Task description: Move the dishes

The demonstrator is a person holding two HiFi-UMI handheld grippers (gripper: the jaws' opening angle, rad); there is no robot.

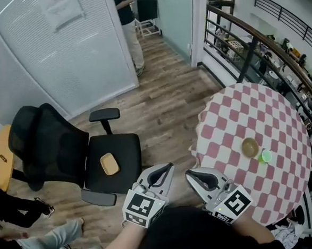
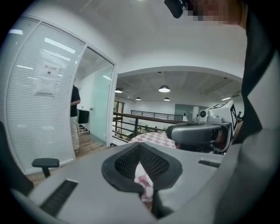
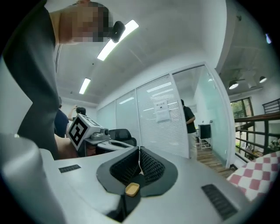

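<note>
A tan rectangular dish lies on the seat of a black office chair. A tan bowl and a small green cup stand on the round table with a red-and-white checked cloth. My left gripper and right gripper hang side by side close to my body, between chair and table, both shut with nothing held. In the left gripper view the left gripper shows checked cloth below its closed pads. In the right gripper view the right gripper shows the tan dish below its pads.
Wooden floor spreads between chair and table. A frosted glass wall stands behind the chair, with a person by it. A curved black railing runs behind the table. Someone's legs are at the lower left.
</note>
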